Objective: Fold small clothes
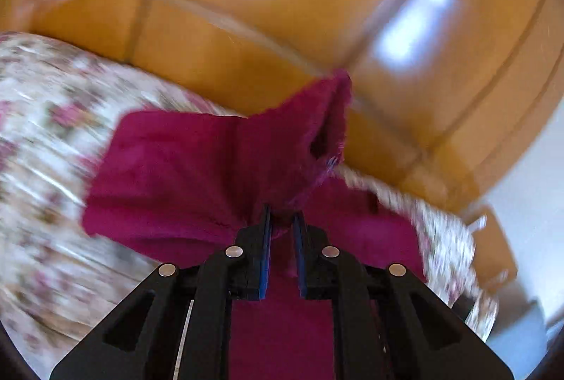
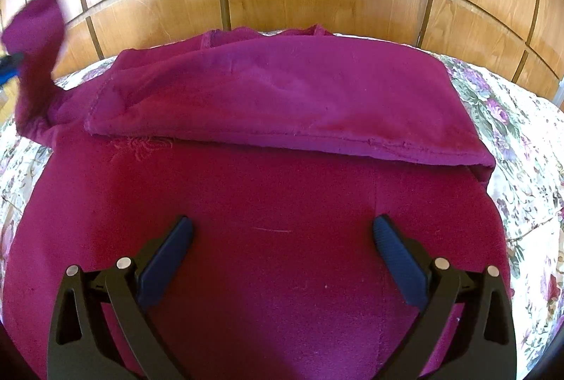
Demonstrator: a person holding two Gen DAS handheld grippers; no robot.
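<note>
Left gripper [image 1: 282, 221], clamped on our magenta garment's [image 2: 282, 91] sleeve; right gripper [image 2: 282, 235], spread wide, empty: we risk dragging the folded layer askew.

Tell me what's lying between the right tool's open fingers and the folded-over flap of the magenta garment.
Only the garment's own flat lower layer; nothing else sits between the right tool and the flap, as the right wrist view shows.

Magenta garment [image 2: 268, 189] flat on floral bedspread, top folded over, left corner lifted in tool.
</note>
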